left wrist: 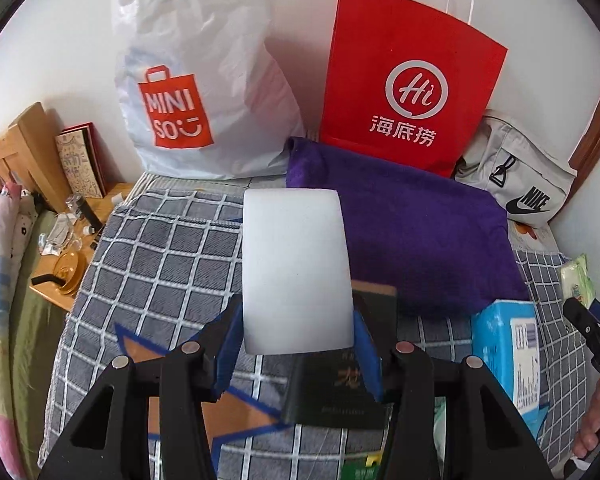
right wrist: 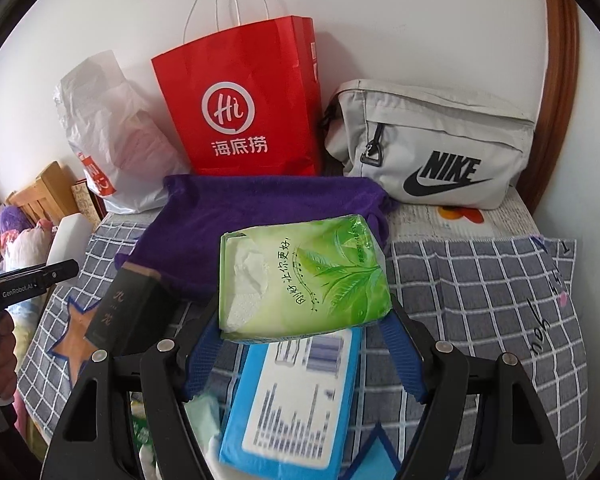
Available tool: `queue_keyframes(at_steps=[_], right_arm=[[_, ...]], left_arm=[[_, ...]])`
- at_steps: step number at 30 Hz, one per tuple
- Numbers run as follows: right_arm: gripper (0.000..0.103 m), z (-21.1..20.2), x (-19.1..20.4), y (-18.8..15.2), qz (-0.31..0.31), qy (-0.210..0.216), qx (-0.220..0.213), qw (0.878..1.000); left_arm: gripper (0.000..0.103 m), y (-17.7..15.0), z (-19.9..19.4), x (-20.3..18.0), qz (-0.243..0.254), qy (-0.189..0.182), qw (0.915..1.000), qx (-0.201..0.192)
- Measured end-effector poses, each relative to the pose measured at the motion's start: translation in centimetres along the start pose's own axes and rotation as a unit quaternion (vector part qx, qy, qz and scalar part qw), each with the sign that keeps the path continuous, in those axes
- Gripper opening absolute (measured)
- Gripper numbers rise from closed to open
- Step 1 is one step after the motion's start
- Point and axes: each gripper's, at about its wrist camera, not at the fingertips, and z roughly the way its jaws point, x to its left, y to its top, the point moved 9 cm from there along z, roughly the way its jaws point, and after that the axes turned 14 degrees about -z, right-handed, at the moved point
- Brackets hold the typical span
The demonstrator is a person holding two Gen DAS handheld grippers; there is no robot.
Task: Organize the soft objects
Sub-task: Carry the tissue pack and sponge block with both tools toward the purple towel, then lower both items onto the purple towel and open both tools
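Soft objects: white sponge block (left wrist: 296,272) clenched in my left gripper (left wrist: 298,344); green tissue pack (right wrist: 300,276) clenched in my right gripper (right wrist: 300,340), both lifted before the purple towel (left wrist: 412,232). Blue pack (right wrist: 296,400) lies nearer, unsorted. Judged: partway, neither placed yet.

Back edge of the bed, along the wall: plastic bag (left wrist: 204,92) at the left, paper bag (left wrist: 408,92) in the middle, waist bag (right wrist: 428,140) toward the right corner.
Towel (left wrist: 404,232): on the bed cover (left wrist: 156,256), just before the paper bag.
Box (right wrist: 128,308): at the towel's front edge.
Tissue pack (right wrist: 288,404): on the cover, right of the box.
Left tongs (left wrist: 298,344): hold a foam block (left wrist: 296,272) above the box.
Right tongs (right wrist: 300,340): hold a wipes pack (right wrist: 300,276) above the tissue pack.
Nightstand (left wrist: 64,268): beyond the bed's left edge.
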Motion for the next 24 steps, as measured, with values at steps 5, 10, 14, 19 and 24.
queue_keyframes(at_steps=[5, 10, 14, 19, 24], right_arm=[[0.074, 3.0, -0.9, 1.9, 0.0, 0.01, 0.008, 1.0], [0.074, 6.2, -1.6, 3.9, -0.006, 0.02, 0.017, 1.0], [0.074, 8.4, -2.1, 5.2, -0.013, 0.021, 0.024, 0.999], [0.074, 11.5, -2.4, 5.4, -0.02, 0.026, 0.041, 0.999], [0.074, 13.8, -2.5, 4.3, -0.031, 0.029, 0.066, 0.997]], left_arm=[[0.049, 1.6, 2.8, -1.6, 0.006, -0.015, 0.9996, 0.022], [0.049, 3.3, 5.1, -3.6, 0.02, -0.02, 0.9991, 0.031], [0.049, 4.7, 6.8, -4.9, 0.022, -0.023, 0.9988, 0.038], [0.05, 5.7, 9.3, -6.1, 0.022, -0.032, 0.9978, 0.054], [0.05, 6.3, 12.3, -6.9, 0.022, -0.034, 0.9968, 0.069]])
